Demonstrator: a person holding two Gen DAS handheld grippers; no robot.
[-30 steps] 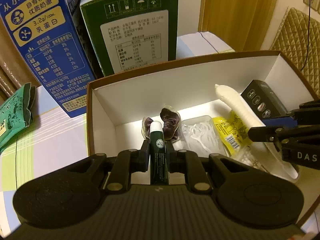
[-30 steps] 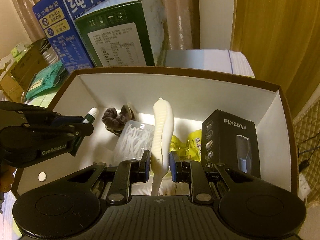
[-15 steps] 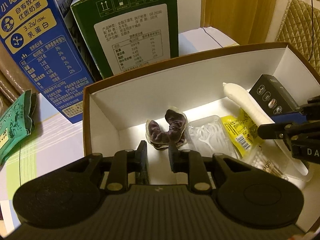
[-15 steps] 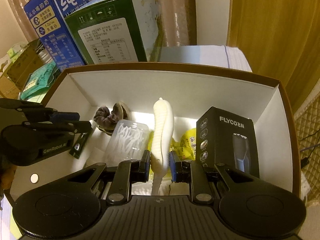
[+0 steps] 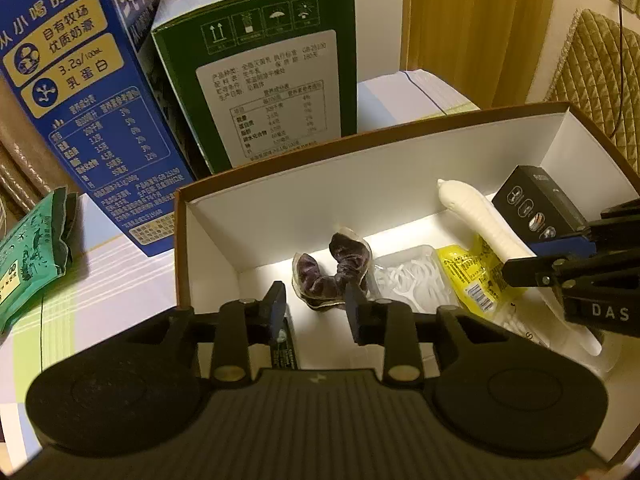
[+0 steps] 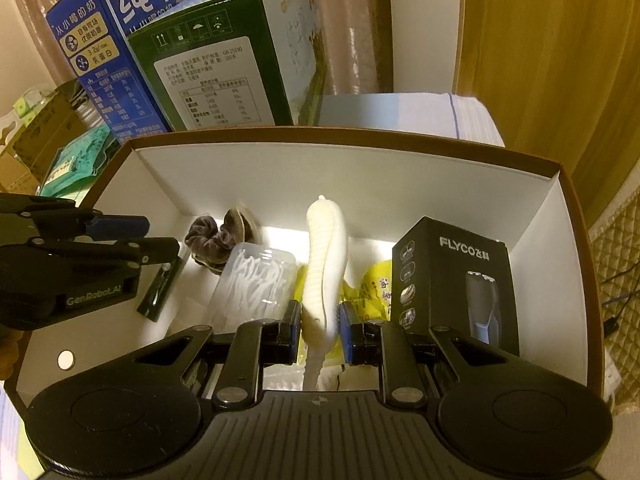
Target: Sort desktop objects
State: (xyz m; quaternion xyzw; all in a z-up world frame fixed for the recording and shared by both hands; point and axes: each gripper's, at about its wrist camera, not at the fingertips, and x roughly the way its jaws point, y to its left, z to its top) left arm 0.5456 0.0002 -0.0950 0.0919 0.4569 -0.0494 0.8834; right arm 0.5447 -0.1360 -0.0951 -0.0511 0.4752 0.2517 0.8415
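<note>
- The open cardboard box (image 6: 576, 264) with white inner walls is the collecting place, and most of the sorting appears done: several items already lie on its floor.
- The black razor box (image 6: 452, 284) stands upright at the box's right side, apart from both grippers.
- The white ribbed object (image 6: 326, 256) leans up from the middle of the box; the right gripper (image 6: 320, 330) has its fingers narrowly parted on either side of it. Whether the pads touch it or have let go cannot be told.
- The clear case of floss picks (image 6: 252, 284) lies left of the white object, with the yellow packet (image 5: 468, 276) beneath and beside that object.
- The dark hair scrunchie (image 5: 332, 272) rests near the back wall.
- The small dark tube (image 6: 160, 288) lies flat on the box floor at the left, below the left gripper (image 5: 316, 312), whose fingers stand wide and hold nothing.
- Judged from this, what remains is to free the white object. The green packet (image 5: 28, 256) on the table outside the box may also need sorting.
</note>
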